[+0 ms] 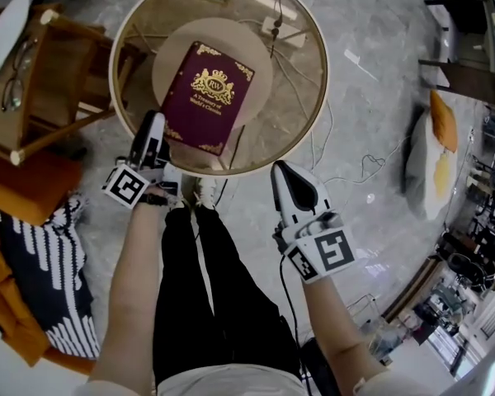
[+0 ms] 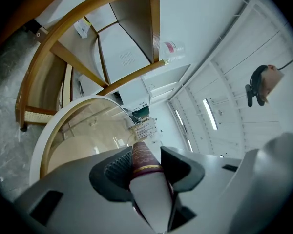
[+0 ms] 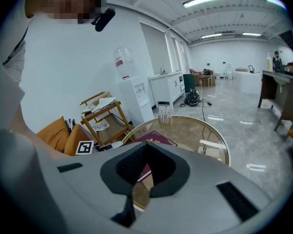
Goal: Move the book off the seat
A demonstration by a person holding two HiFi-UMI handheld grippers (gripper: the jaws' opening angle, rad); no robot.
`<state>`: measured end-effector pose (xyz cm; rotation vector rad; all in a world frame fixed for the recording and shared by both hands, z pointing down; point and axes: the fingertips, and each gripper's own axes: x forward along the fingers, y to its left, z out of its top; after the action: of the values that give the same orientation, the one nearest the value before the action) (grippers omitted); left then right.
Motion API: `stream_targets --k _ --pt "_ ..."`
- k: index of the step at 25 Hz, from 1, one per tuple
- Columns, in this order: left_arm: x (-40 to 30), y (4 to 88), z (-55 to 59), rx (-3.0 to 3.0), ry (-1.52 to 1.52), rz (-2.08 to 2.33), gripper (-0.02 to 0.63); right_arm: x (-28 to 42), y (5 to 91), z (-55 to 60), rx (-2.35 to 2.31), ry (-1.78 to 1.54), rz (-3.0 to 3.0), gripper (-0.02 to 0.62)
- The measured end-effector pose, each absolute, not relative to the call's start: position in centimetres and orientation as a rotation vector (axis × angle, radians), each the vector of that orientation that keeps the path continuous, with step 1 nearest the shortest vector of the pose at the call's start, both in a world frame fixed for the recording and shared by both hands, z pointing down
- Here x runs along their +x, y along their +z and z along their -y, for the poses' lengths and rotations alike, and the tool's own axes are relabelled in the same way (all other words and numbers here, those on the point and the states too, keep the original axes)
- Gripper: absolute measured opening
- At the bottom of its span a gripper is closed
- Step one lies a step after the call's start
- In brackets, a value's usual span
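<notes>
Holding the burgundy hardback book [image 1: 206,97] by its near left corner in the left tongs [image 1: 155,129], clamped across covers and page block together. Lies flat over the round glass surface [image 1: 293,89], inside the gold rim [image 1: 322,97]; cannot tell whether resting on the glass or just clear of it. Right tongs [image 1: 285,172] pressed together on nothing, poised beside the near rim and apart from the book. Risky, carrying so broad a volume from a single corner: likely to droop or swivel about the pads, then slide free and slap down on the glass. Could also catch its far edge on the rim if drawn out low, or scrape across the glass on the way. Might fan open and spill from the pinch if squeezed too lightly, or bruise the corner if squeezed too hard. Worth bringing the right tongs onto the opposite edge before lifting away, and rising well clear of the rim before swinging outward.
</notes>
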<state>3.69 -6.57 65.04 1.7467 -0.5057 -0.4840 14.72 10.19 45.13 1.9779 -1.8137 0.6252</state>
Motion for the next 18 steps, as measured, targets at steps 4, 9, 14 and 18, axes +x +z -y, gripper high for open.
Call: stream_targets --k 4,9,14,18 --pt "3.8 65.7 6.2 1.726 -0.484 0.519 0.190 14.7 45.5 -10.6 1.993 0.633 1.804 0.021" --pt "4.3 65.8 5.7 1.787 -0.428 0.503 0.190 14.4 45.9 -11.0 2.001 0.640 1.804 0.021" --pt "5.1 66.0 5.0 1.922 -0.279 0.484 0.189 15.1 45.5 -11.4 2.015 0.639 1.805 0.021" --pt "5.3 66.4 4.5 1.998 -0.171 0.496 0.095 15.2 45.4 -11.8 2.019 0.641 1.811 0.021"
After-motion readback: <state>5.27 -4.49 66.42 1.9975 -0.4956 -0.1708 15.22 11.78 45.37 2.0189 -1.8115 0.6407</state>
